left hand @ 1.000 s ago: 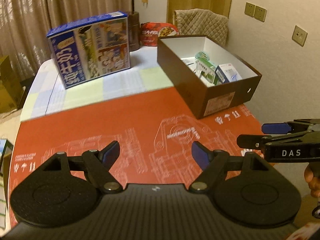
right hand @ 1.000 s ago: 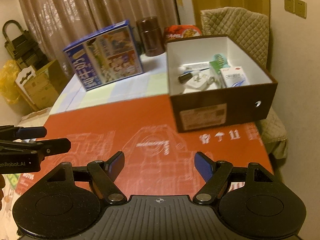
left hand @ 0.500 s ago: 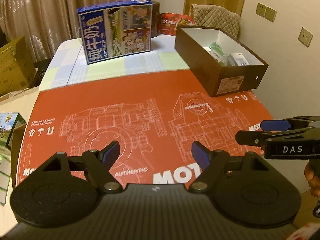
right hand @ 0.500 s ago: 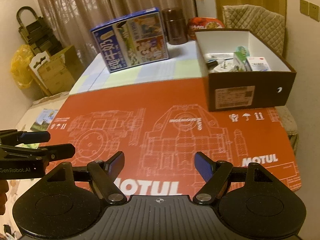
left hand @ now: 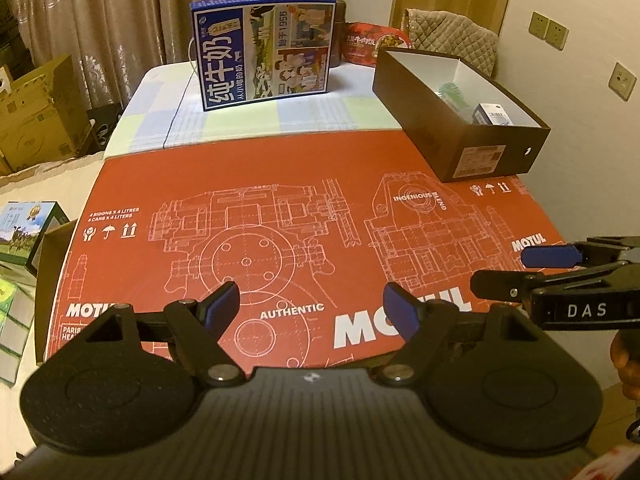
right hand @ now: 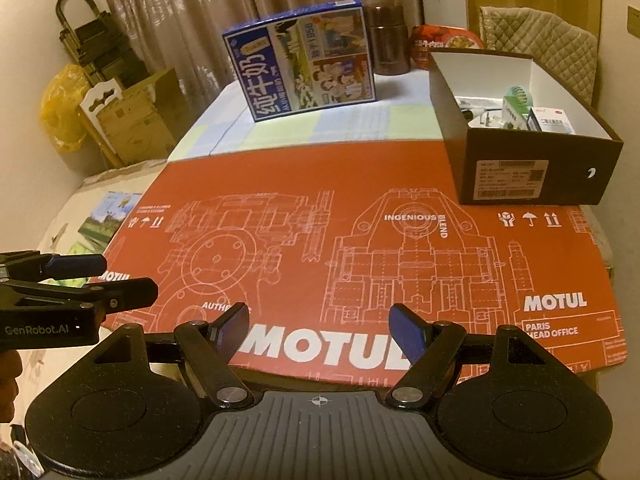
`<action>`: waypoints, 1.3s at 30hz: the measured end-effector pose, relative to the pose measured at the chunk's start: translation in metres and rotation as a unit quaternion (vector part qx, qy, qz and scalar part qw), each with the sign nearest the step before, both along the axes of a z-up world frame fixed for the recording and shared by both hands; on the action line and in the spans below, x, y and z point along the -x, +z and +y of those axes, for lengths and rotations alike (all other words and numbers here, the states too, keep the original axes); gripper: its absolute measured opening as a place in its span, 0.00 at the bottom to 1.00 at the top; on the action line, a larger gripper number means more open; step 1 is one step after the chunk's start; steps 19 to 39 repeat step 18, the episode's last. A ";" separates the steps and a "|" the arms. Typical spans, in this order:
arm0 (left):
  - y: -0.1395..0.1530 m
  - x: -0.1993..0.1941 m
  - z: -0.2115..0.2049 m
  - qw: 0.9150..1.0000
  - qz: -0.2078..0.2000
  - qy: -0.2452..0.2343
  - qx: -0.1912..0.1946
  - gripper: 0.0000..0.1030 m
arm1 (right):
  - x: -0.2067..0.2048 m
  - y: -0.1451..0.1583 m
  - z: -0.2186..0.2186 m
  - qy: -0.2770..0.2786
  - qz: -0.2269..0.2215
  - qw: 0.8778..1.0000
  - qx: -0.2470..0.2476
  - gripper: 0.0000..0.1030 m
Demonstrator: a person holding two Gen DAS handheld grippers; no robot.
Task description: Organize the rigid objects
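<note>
A dark brown shoebox (left hand: 492,152) (right hand: 532,172) stands at the right of the red cardboard sheet (left hand: 280,184) (right hand: 320,184). It holds small medicine boxes (right hand: 552,120), a green item (right hand: 518,96) and a white plug (right hand: 486,120). My left gripper (left hand: 312,304) is open and empty over the sheet's near edge. It also shows in the right wrist view as the left gripper (right hand: 124,278). My right gripper (right hand: 320,322) is open and empty too, beside it, and appears as the right gripper (left hand: 508,268) at the right of the left wrist view.
A blue milk carton (left hand: 264,52) (right hand: 304,68) stands upright at the back on the checked cloth. A brown jar (right hand: 390,40) and a red noodle bowl (left hand: 372,42) are behind it. A quilted chair (right hand: 536,48) is behind the shoebox. Cardboard boxes (left hand: 36,116) sit on the floor at left.
Both grippers have drawn back from the shoebox toward the near edge of the table, still open. The box and carton look farther off, and more of the red sheet shows.
</note>
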State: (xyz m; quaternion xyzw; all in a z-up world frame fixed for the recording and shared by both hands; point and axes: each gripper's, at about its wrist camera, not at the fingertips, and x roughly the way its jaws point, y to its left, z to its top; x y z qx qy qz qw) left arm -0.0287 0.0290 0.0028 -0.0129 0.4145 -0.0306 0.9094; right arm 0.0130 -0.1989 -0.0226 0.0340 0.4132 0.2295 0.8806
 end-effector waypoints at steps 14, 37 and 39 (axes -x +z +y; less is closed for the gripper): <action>-0.003 0.003 -0.003 1.000 0.000 -0.004 -0.002 0.74 | 0.004 -0.004 0.002 -0.001 0.008 1.000 0.006 0.72; -0.003 0.001 -0.004 1.000 0.002 -0.004 -0.002 0.74 | 0.004 -0.005 0.000 -0.001 0.008 1.000 0.006 0.72; -0.003 0.001 -0.004 1.000 0.002 -0.004 -0.002 0.74 | 0.004 -0.005 0.000 -0.001 0.008 1.000 0.006 0.72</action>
